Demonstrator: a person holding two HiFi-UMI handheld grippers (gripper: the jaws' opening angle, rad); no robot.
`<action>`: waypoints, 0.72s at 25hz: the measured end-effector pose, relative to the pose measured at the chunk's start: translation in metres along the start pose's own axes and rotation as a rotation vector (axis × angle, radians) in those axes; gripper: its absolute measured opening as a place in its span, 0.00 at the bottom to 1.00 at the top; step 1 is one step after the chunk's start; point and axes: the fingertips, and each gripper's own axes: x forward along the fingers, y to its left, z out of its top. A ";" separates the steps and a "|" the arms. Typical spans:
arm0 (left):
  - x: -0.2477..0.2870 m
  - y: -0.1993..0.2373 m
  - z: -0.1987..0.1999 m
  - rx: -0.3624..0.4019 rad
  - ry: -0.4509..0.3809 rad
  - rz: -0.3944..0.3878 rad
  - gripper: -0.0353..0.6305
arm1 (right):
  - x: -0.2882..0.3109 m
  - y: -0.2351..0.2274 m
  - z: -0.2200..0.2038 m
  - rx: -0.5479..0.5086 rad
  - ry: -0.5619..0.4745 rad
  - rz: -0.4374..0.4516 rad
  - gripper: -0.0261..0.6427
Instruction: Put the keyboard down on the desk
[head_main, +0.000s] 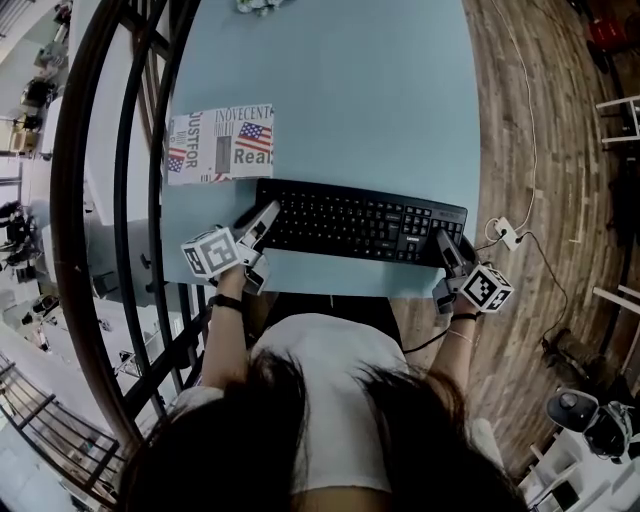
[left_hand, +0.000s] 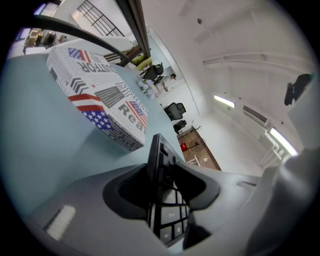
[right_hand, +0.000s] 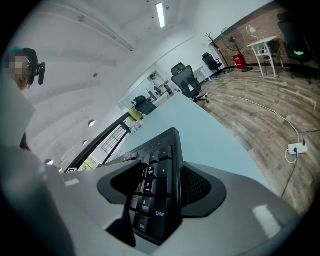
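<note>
Keyboard (head_main: 360, 222) lies across the lower middle of the frame, along the tabletop's (head_main: 340, 80) near edge, just below a printed box (head_main: 220, 143). My left claw (head_main: 264, 218) is clamped on its left end, my right claw (head_main: 445, 245) on the numpad end (keys show between both pairs of jaws). Resting or hanging just above, I can't settle; neither claw has let go.

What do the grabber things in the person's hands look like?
Both are grey plastic with dark padded jaws. The left gripper and right gripper each carry a white cube with black square markers. A dark band circles the left wrist; the top is white.
</note>
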 end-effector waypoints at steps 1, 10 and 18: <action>0.000 0.003 -0.002 -0.006 0.002 0.006 0.32 | 0.002 -0.001 -0.003 0.002 0.009 -0.003 0.38; -0.003 0.020 -0.015 -0.069 0.023 0.053 0.33 | 0.021 -0.011 -0.014 -0.010 0.065 -0.023 0.39; 0.000 0.032 -0.013 -0.068 0.041 0.136 0.34 | 0.032 -0.015 -0.014 -0.018 0.092 -0.057 0.39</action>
